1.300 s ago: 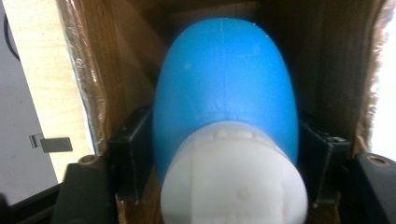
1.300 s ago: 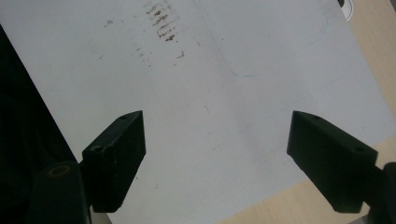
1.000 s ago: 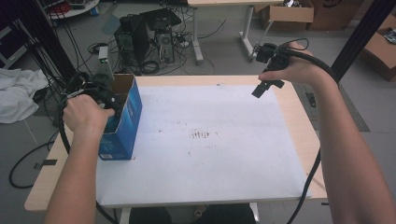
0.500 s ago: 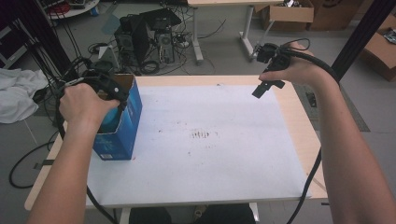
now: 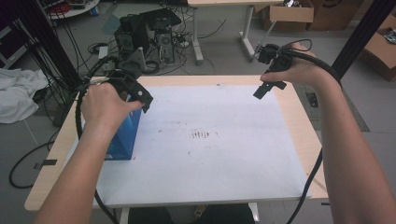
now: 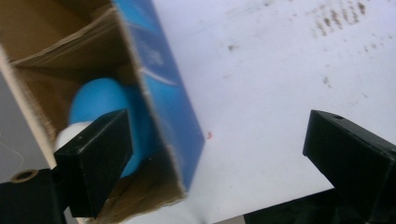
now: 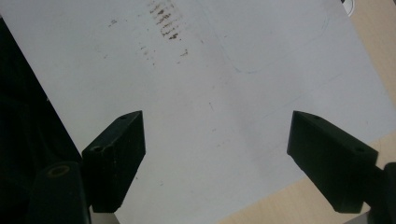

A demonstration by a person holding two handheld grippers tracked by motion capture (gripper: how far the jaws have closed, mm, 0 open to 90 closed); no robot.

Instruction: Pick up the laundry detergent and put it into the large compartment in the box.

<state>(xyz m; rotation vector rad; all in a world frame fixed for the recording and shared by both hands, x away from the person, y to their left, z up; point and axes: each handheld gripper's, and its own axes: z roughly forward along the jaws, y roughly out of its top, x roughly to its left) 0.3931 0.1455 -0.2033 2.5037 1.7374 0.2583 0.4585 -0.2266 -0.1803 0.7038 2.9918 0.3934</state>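
Note:
A blue cardboard box [image 5: 122,135] stands open-topped at the table's left. The left gripper view looks into the blue box [image 6: 161,88], where a rounded blue object [image 6: 100,100] with a white part lies. My left gripper [image 5: 144,99] hovers over the box's right wall. Its jaws have just been opening and now stand open [image 6: 219,158], pressing on nothing. My right gripper [image 5: 264,88] hangs open above the far right of the white sheet [image 5: 224,158], and nothing is between its jaws [image 7: 219,154].
The white sheet covers most of the wooden table [image 5: 299,116] and has brown stain marks [image 5: 201,135] in its middle. Computer towers [image 5: 144,32] and cables sit on the floor beyond. A white cloth [image 5: 16,95] lies at the left.
My left hand has lifted and moved right, from over the box's opening to its right wall, with the jaws spreading. The right hand has stayed in place.

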